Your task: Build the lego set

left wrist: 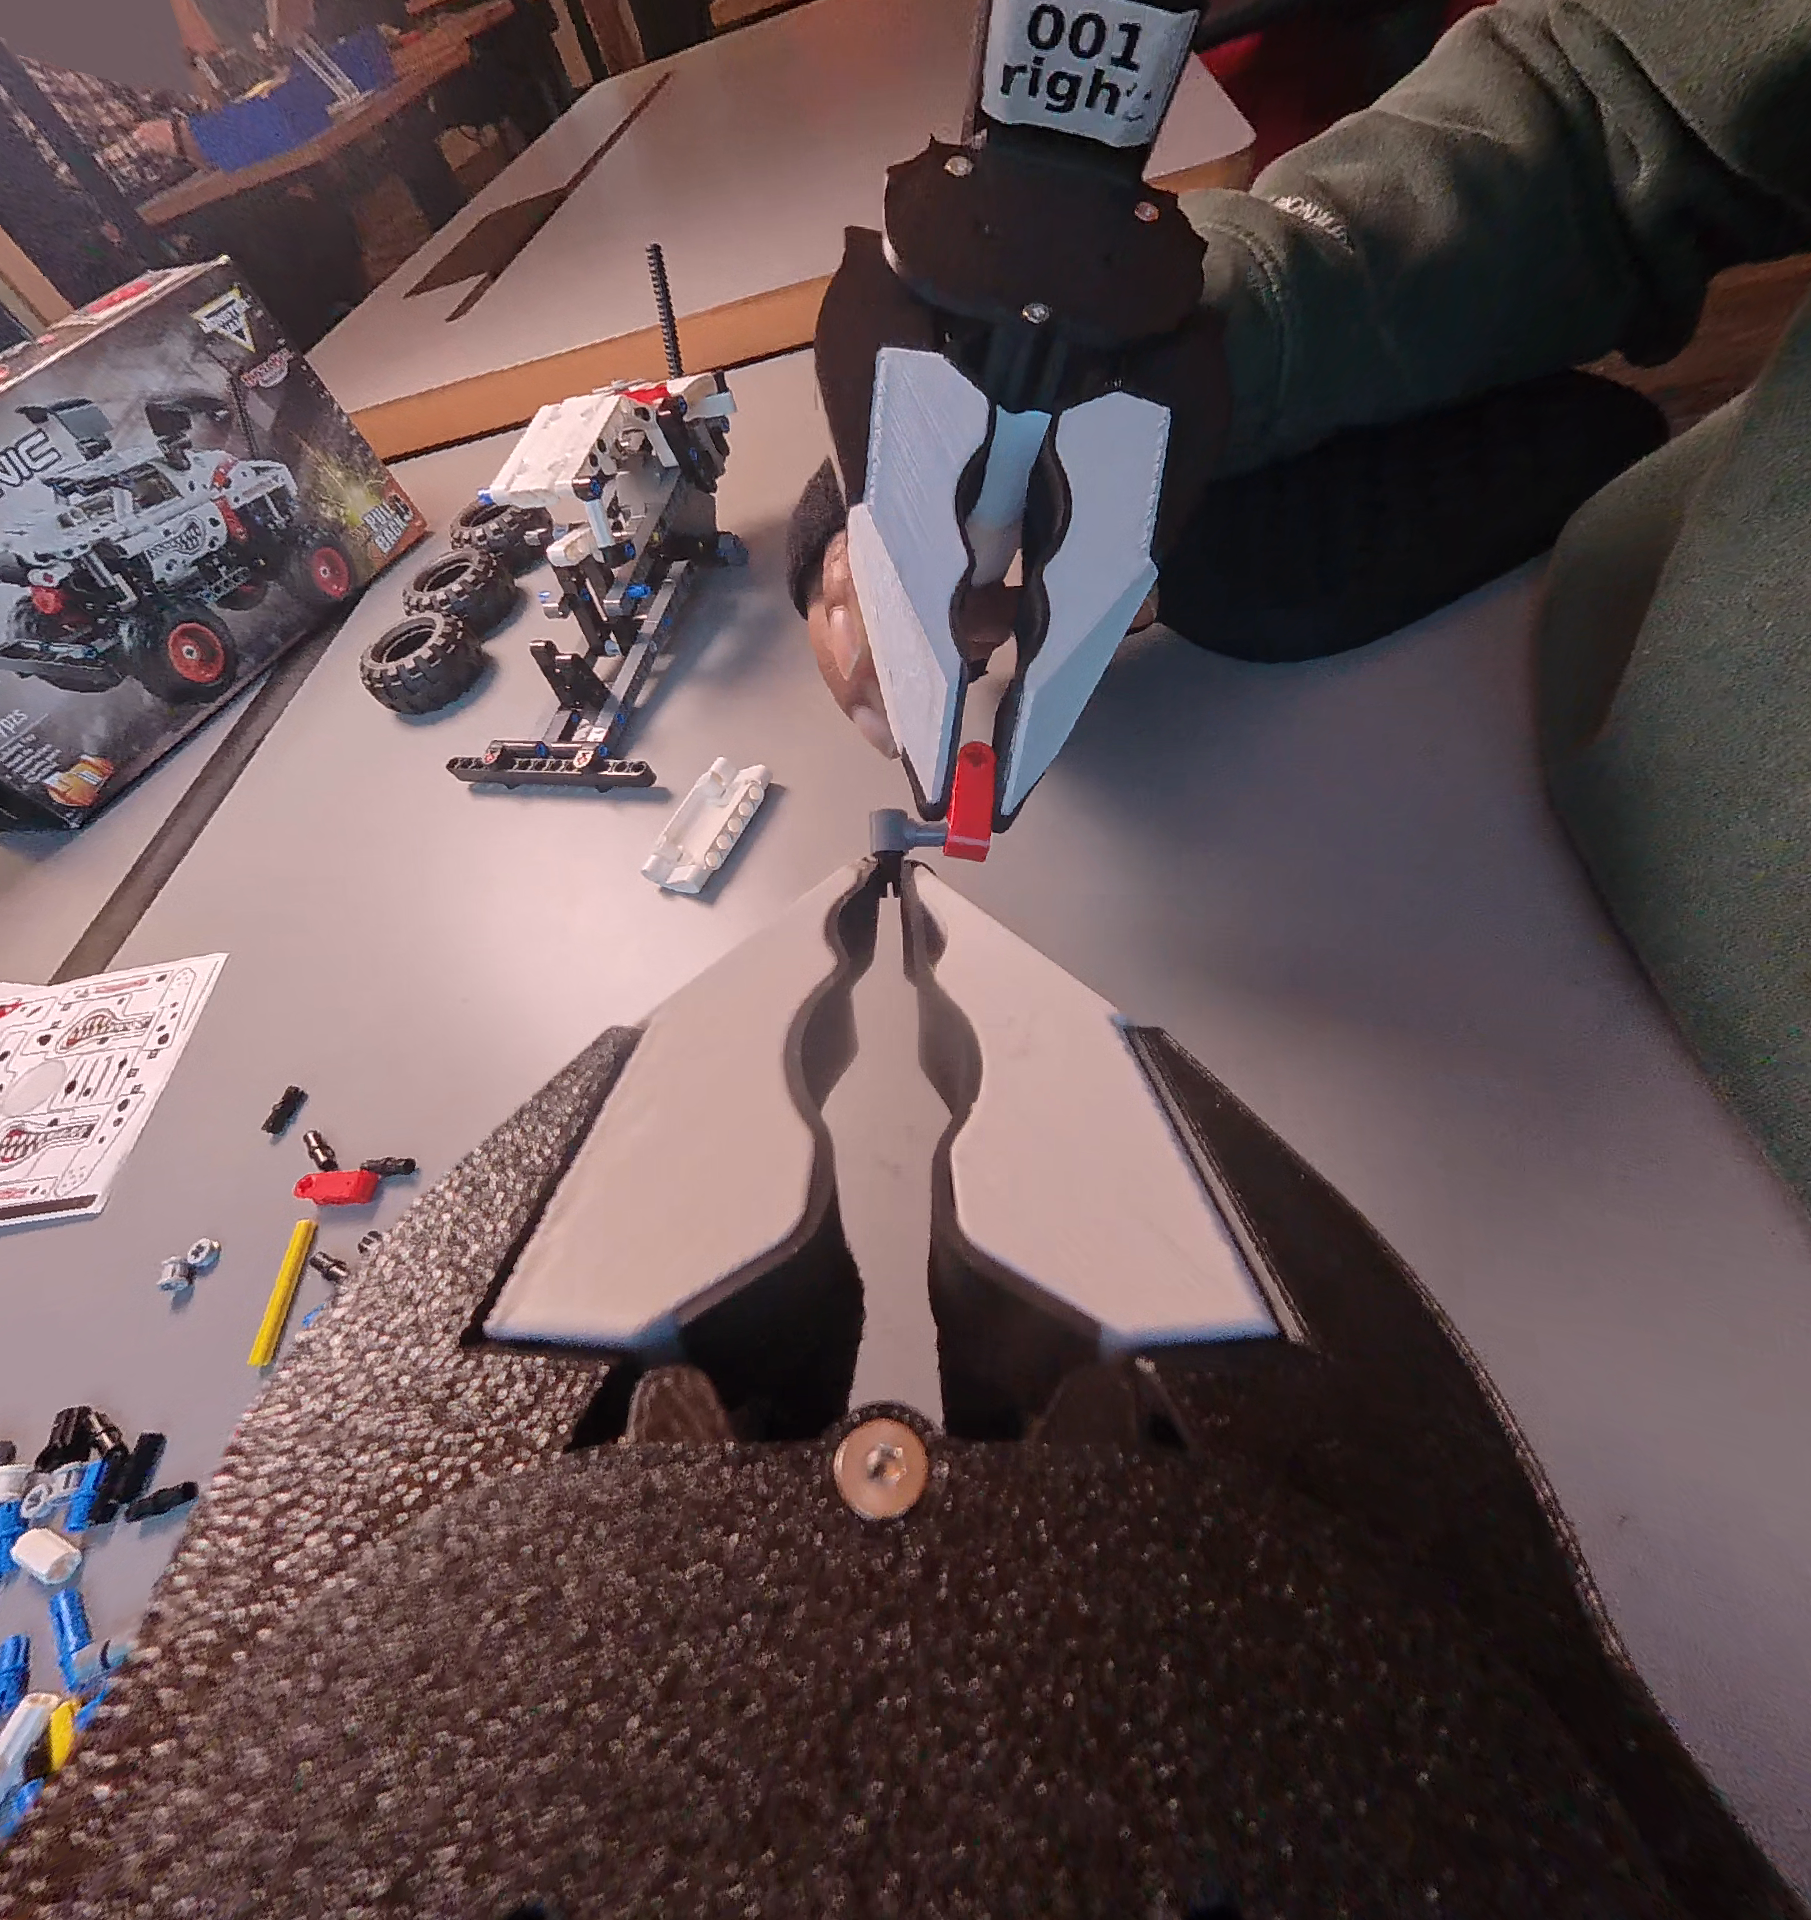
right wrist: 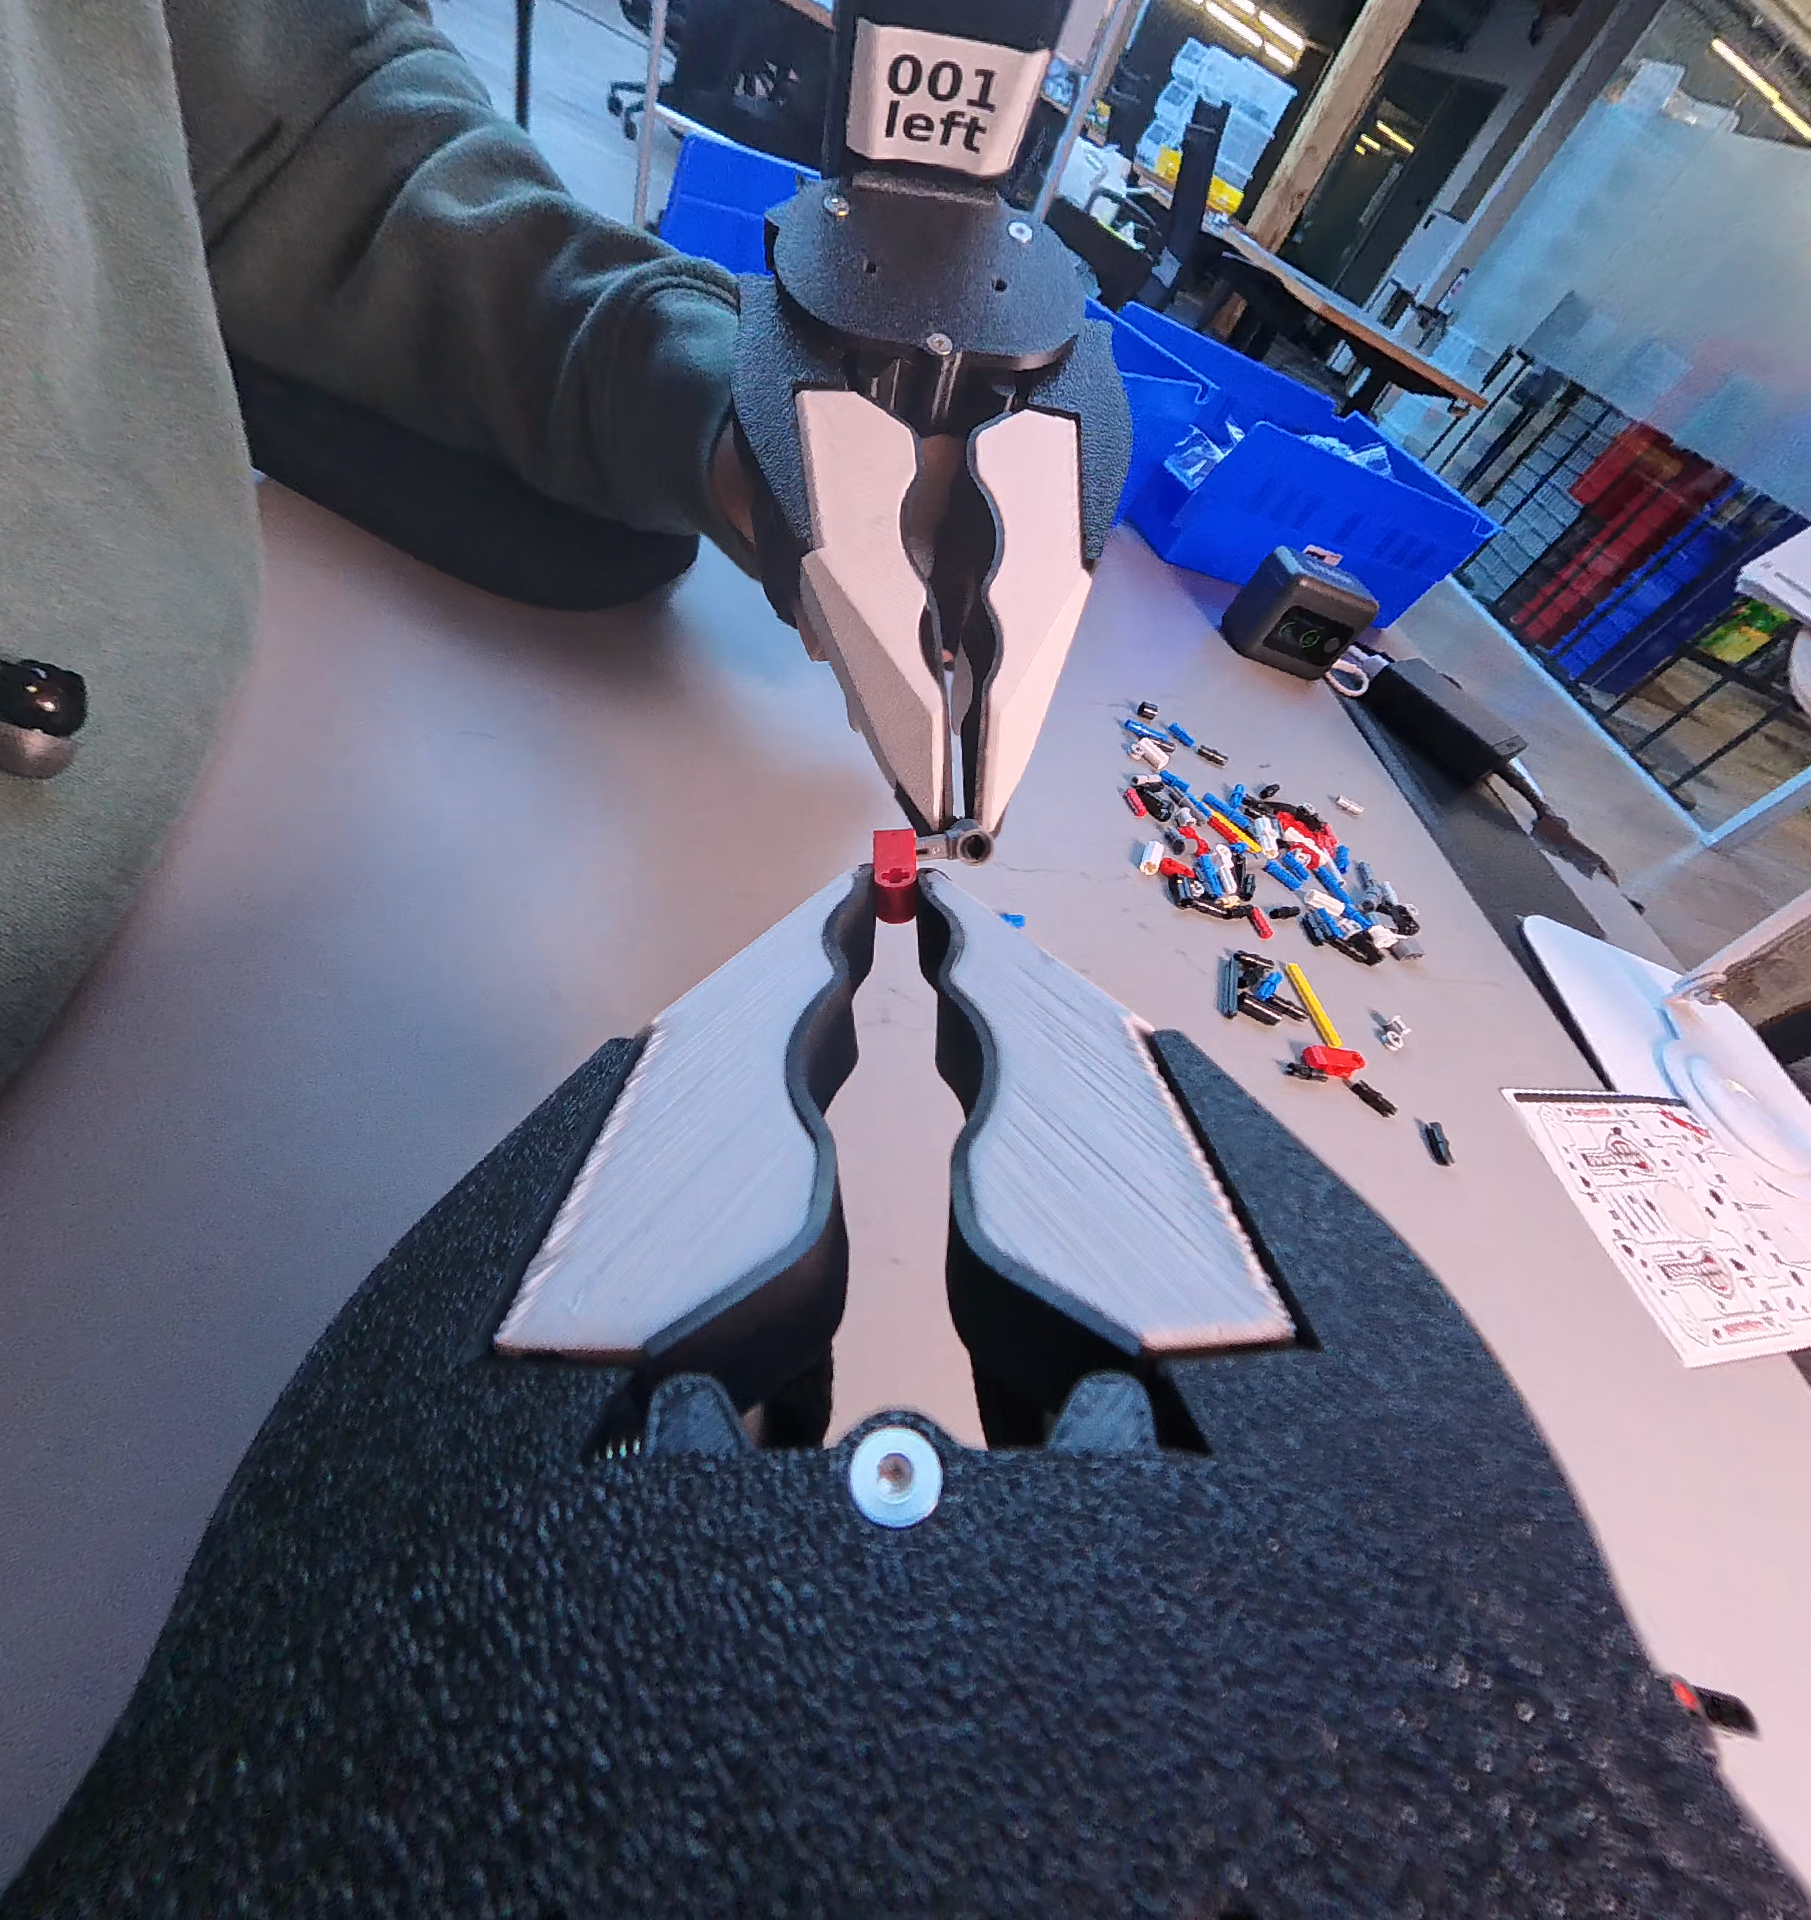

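Observation:
My left gripper [left wrist: 893, 864] is shut on a small grey connector piece [left wrist: 893, 829] with a black pin. My right gripper [right wrist: 896, 896] is shut on a small red lego piece [right wrist: 893, 871]. The two grippers meet tip to tip above the grey table [left wrist: 1296, 935], and the grey piece touches the side of the red piece [left wrist: 972, 800]. In the right wrist view the grey piece [right wrist: 958, 840] sits at the left gripper's tips [right wrist: 951, 821]. The half-built white and black truck chassis [left wrist: 620, 520] stands at the back left with three black tyres [left wrist: 444, 613] beside it.
The set's box [left wrist: 122, 540] stands at far left. A white panel piece [left wrist: 709, 821], a sticker sheet [left wrist: 59, 1081] and loose small parts [left wrist: 39, 1538] lie on the table. In the right wrist view lie a parts pile [right wrist: 1265, 852], blue bins [right wrist: 1296, 488] and a small black camera [right wrist: 1296, 613]. Only a small space, under 4 cm, lies between the two pairs of fingers.

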Demonstrator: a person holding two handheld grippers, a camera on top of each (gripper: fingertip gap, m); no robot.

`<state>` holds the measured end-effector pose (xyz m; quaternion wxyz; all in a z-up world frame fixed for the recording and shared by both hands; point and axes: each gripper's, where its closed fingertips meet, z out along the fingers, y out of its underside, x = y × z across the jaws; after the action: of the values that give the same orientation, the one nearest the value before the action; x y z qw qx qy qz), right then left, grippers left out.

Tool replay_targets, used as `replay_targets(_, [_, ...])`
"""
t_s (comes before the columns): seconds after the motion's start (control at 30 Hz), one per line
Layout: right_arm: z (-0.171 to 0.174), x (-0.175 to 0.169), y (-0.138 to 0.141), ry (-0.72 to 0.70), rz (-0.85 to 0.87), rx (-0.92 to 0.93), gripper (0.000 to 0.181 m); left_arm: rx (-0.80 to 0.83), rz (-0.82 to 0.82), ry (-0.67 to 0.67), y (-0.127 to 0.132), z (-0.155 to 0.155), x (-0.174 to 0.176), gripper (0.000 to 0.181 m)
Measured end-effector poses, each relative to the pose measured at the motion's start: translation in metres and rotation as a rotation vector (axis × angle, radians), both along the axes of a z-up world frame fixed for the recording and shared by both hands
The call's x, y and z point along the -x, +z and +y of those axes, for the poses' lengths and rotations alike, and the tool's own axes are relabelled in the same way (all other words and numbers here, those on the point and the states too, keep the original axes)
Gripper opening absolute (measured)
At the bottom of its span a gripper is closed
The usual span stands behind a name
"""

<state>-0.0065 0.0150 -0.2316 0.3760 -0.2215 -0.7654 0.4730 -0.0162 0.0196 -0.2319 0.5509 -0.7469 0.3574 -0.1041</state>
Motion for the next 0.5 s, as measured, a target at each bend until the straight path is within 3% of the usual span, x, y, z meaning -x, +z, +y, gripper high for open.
replay_targets(0.43, [-0.008,-0.003,-0.002,0.04,-0.059,0.031,0.007,0.127,0.036,-0.132,-0.017,-0.017,-0.018,0.003])
replay_targets(0.5, [-0.002,-0.004,-0.002,0.031,-0.078,0.009,0.007,0.122,0.056,-0.09,-0.019,-0.012,-0.02,0.003])
